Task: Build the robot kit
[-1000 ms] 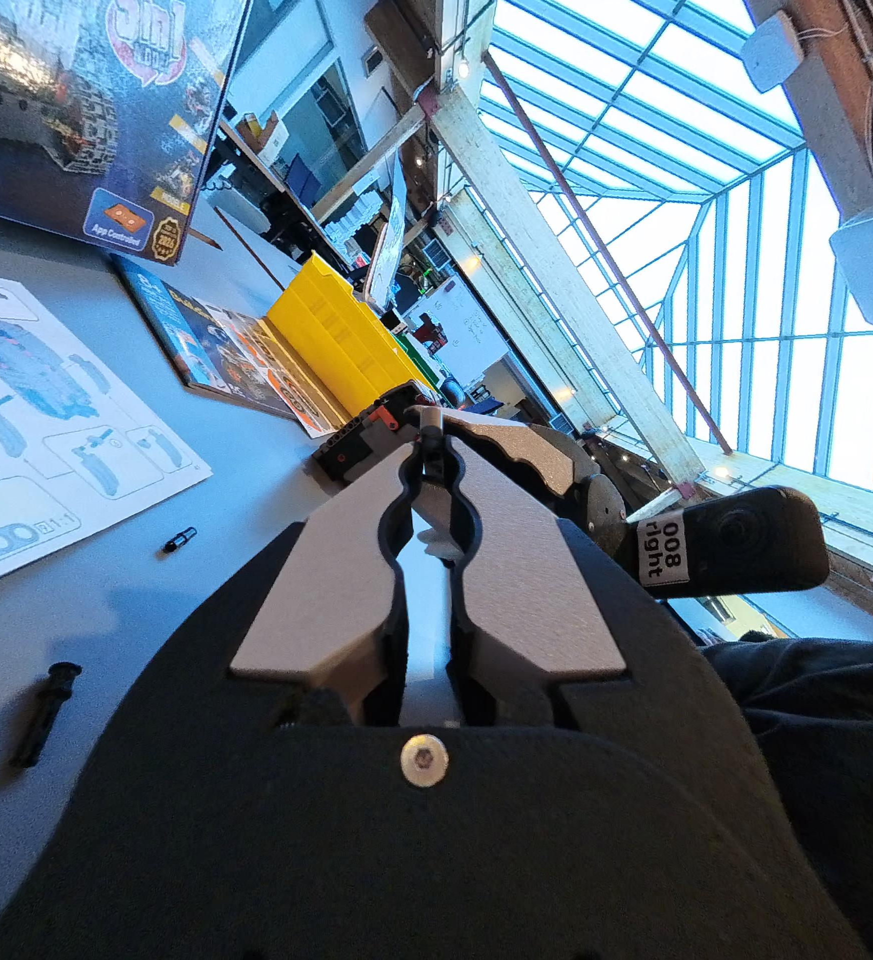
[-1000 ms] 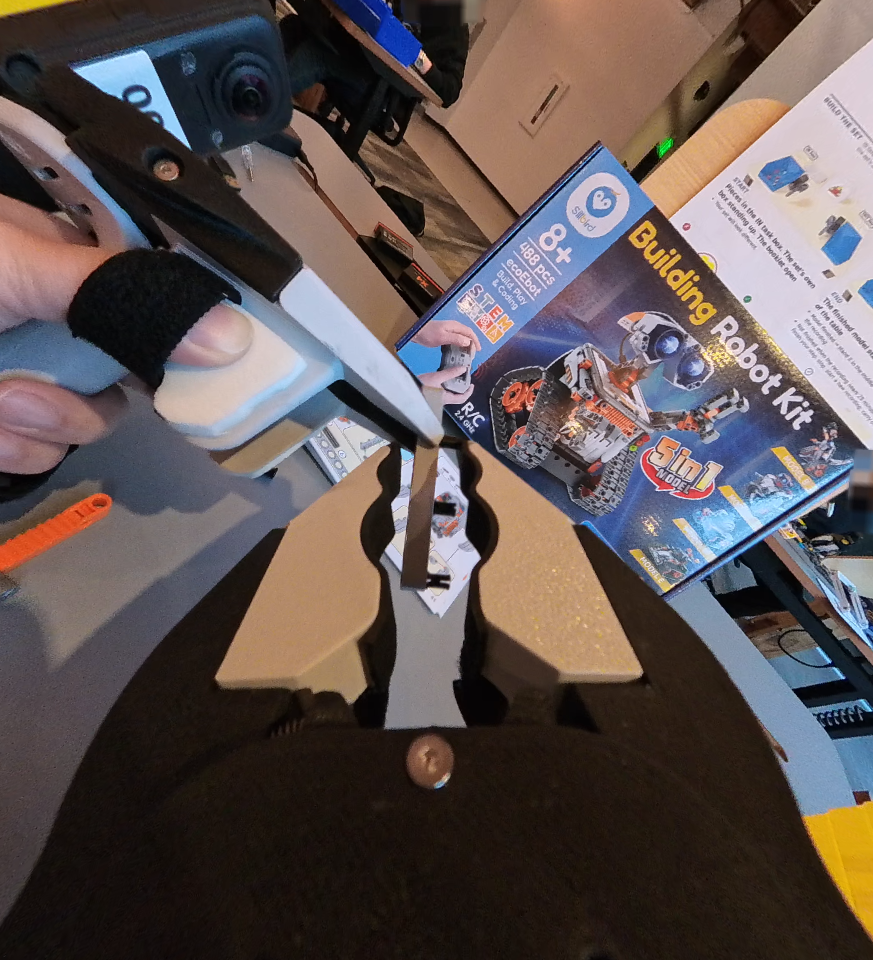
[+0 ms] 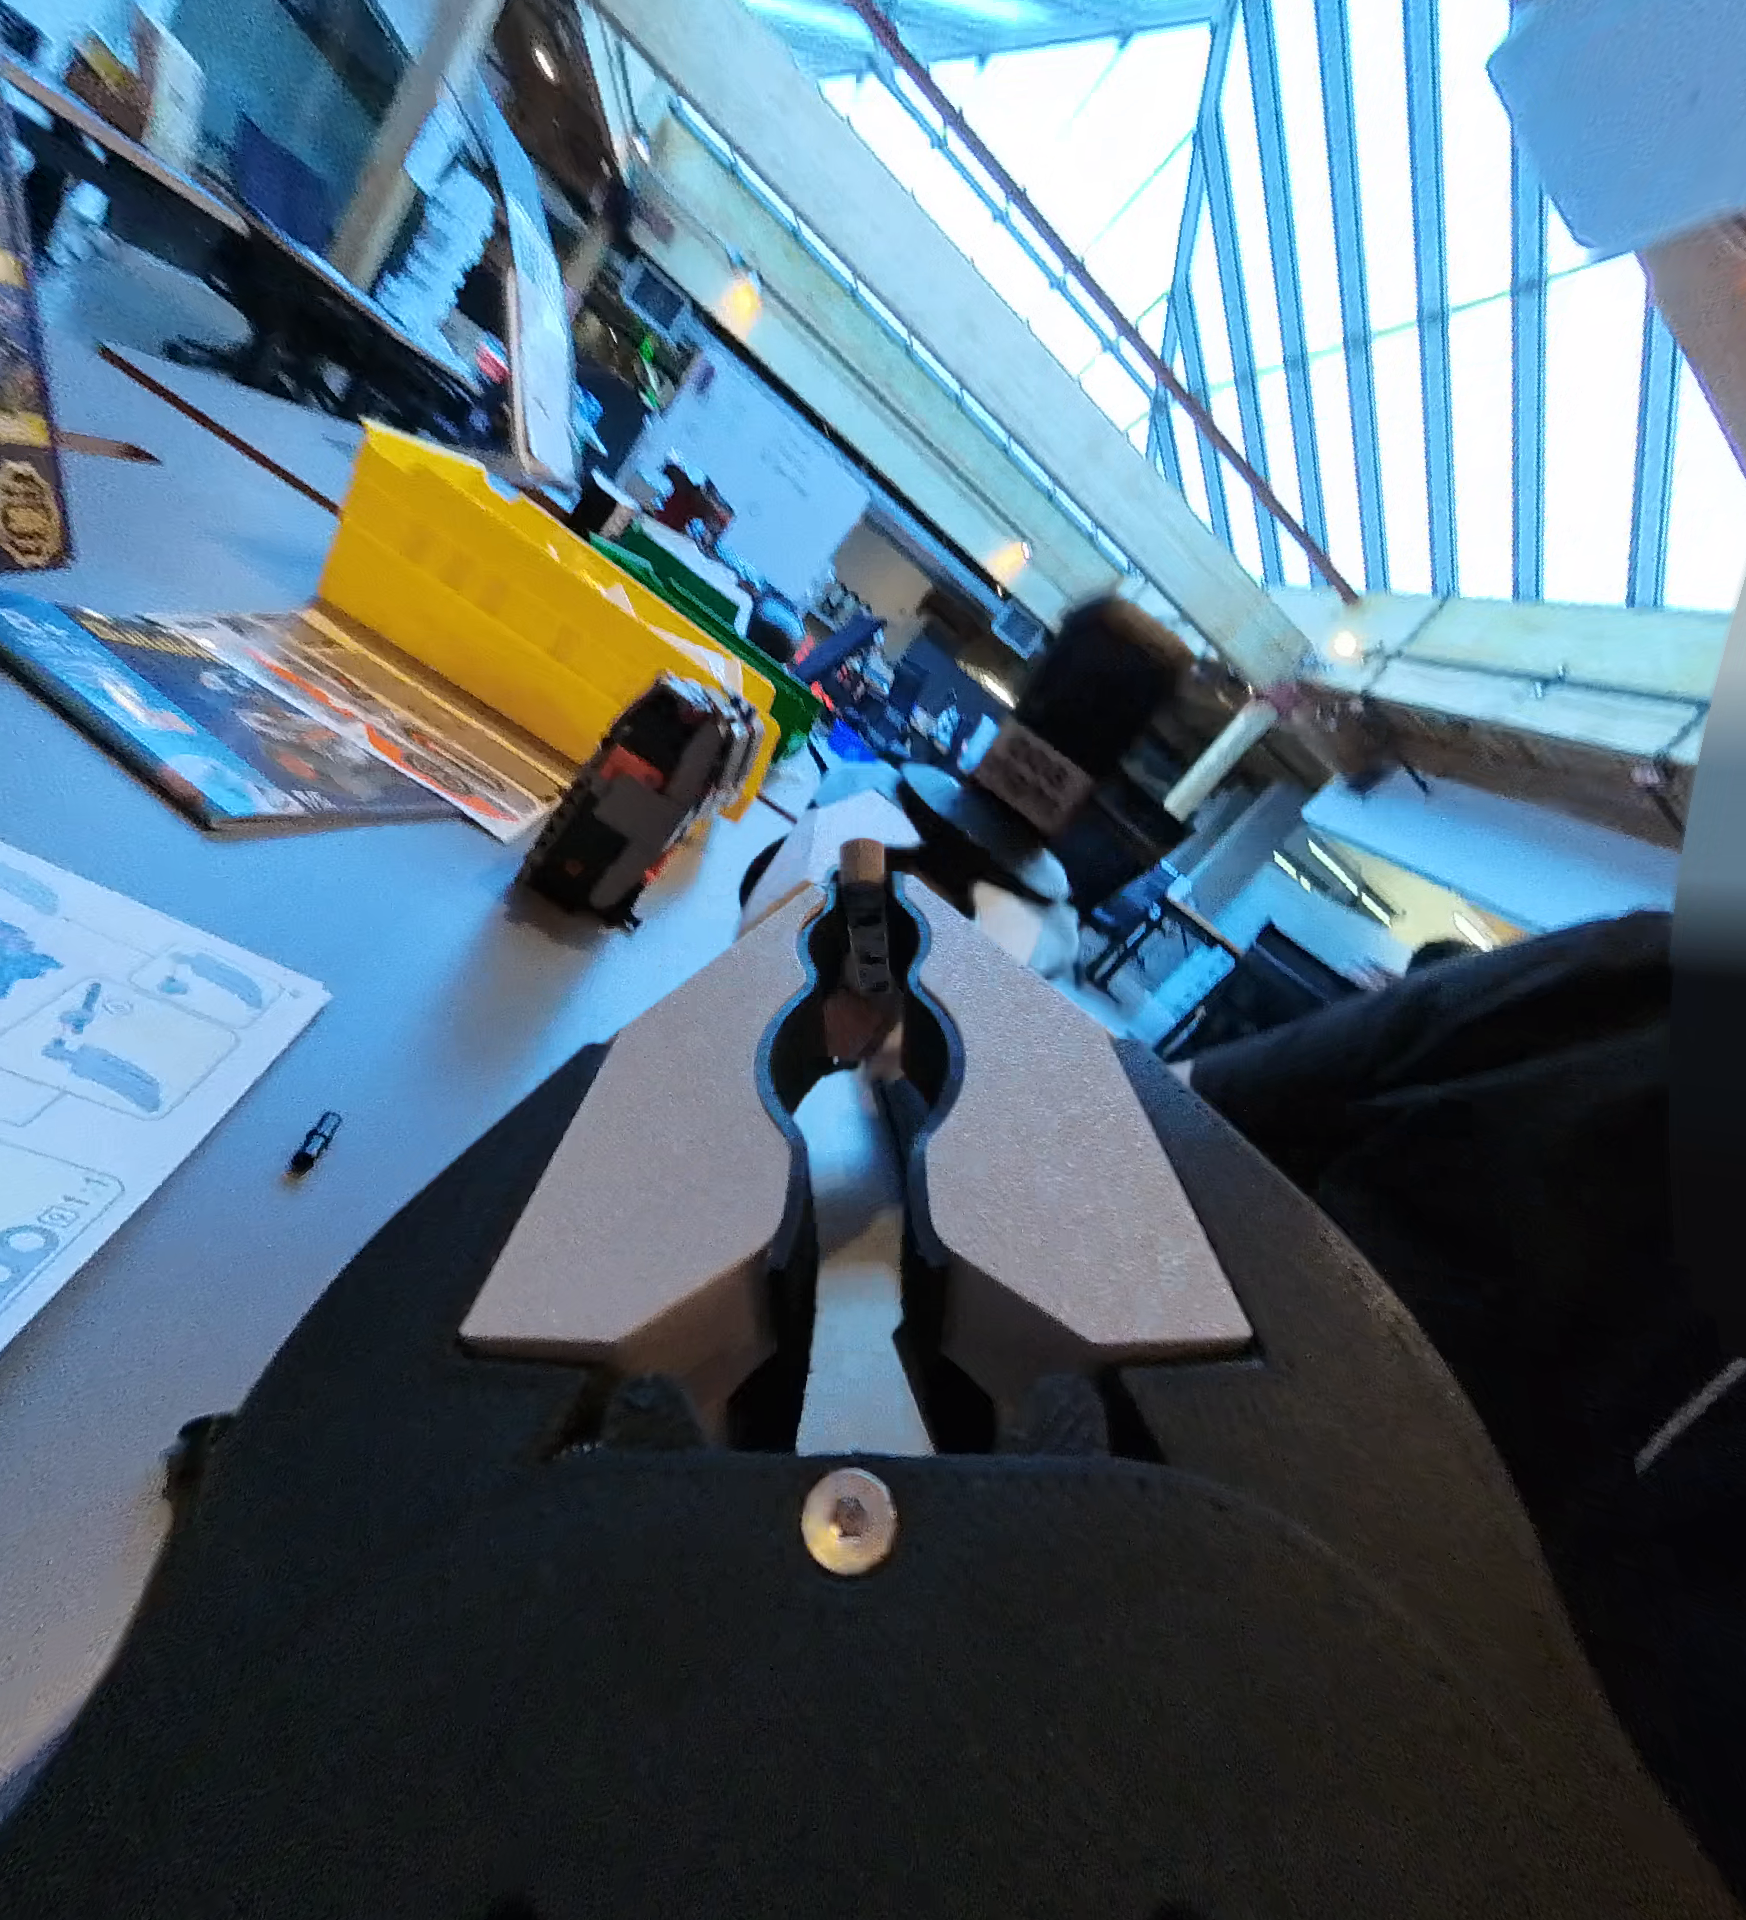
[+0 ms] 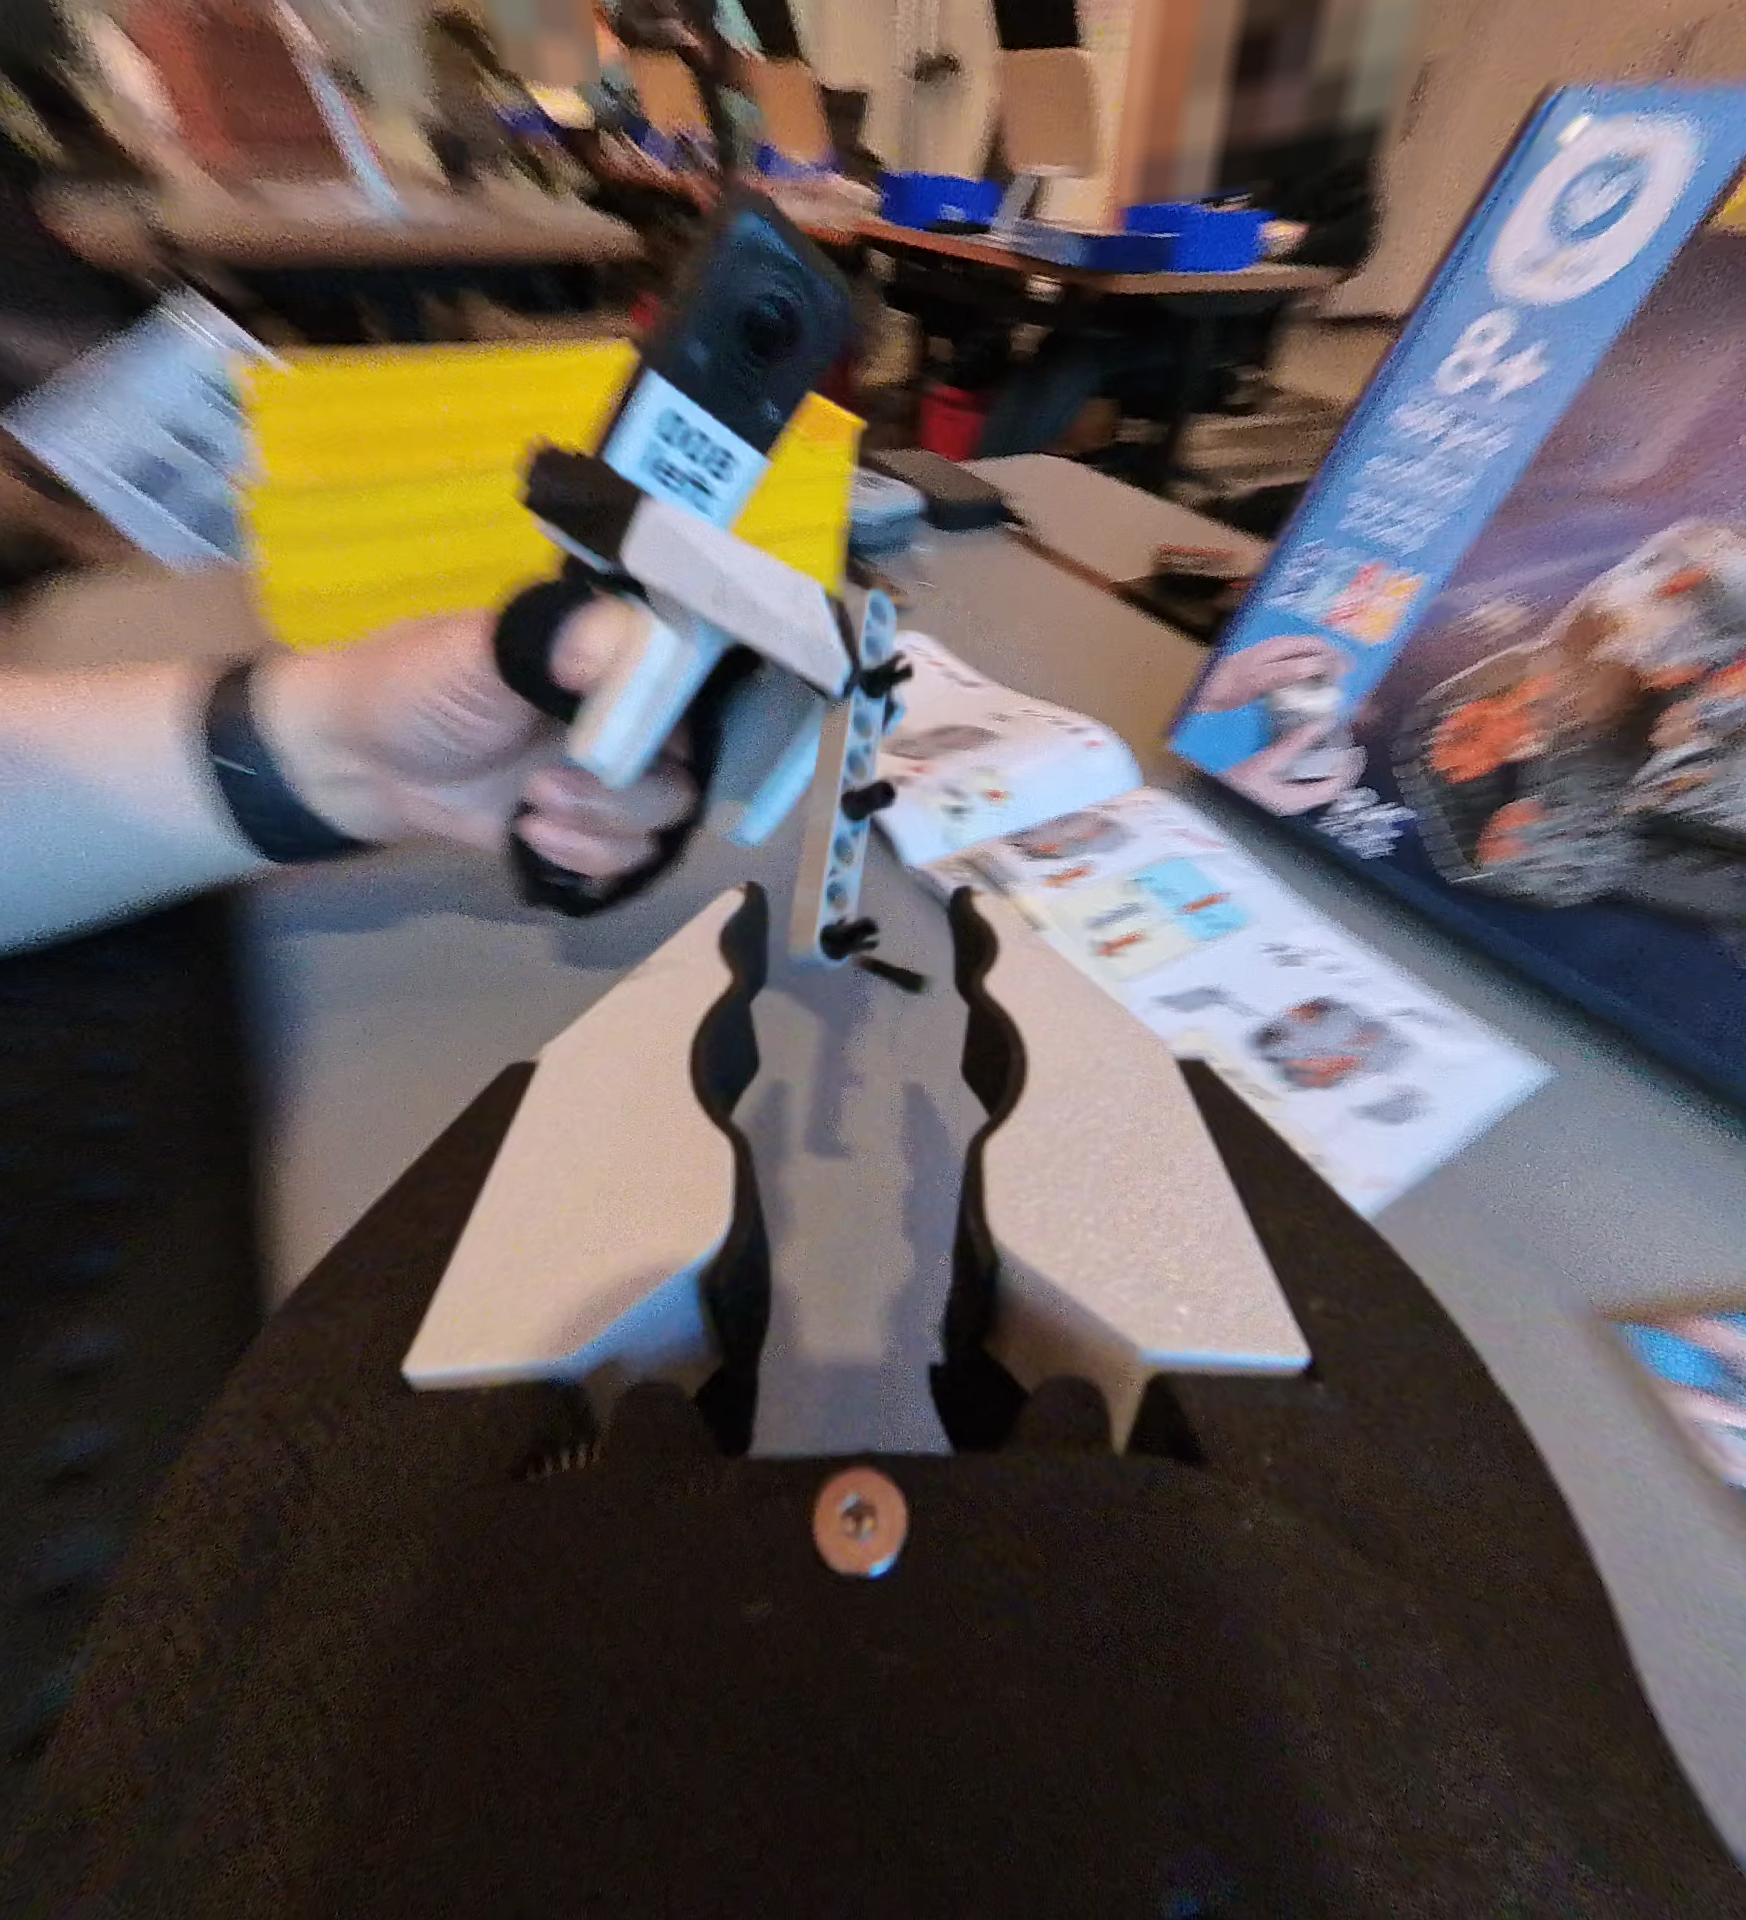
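**A:** Clamping the grey pinned beam (image 4: 853, 748) in my left gripper (image 3: 864, 894), above the table (image 4: 433, 987).

**B:** Right side?

**A:** My right gripper (image 4: 853, 914) has just spread and let go. The beam's lower end hangs between its fingers, apparently untouched. Left carries it alone now.

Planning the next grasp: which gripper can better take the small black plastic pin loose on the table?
Probably right: the right gripper is open and empty; the left gripper clamps a grey perforated plastic beam.
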Demonstrator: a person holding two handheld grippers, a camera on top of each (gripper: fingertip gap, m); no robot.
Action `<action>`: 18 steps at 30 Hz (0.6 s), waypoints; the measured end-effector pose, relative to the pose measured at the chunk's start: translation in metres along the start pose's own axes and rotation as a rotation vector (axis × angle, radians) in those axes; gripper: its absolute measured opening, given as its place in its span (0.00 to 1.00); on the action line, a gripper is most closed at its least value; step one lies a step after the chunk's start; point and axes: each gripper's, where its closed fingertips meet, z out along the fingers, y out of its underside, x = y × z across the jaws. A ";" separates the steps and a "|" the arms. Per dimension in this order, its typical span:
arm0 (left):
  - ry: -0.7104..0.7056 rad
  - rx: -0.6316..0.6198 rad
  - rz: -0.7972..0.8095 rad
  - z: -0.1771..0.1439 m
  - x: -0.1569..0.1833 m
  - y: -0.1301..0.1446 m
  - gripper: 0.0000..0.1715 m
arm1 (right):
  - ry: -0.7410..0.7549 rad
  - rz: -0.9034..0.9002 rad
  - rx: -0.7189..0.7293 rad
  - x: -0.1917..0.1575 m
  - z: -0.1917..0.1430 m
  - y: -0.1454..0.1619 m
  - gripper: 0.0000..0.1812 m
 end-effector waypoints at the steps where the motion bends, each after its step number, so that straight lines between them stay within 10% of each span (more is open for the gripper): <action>1: 0.016 -0.020 0.011 -0.001 0.002 0.003 0.02 | -0.084 0.098 0.029 -0.006 -0.003 -0.004 0.14; 5: 0.031 -0.067 0.043 -0.003 0.004 0.008 0.02 | -0.262 0.276 0.009 -0.019 -0.003 -0.001 0.04; 18: 0.146 0.293 -0.123 -0.010 0.006 -0.035 0.06 | -0.127 0.493 0.273 -0.015 0.027 -0.029 0.02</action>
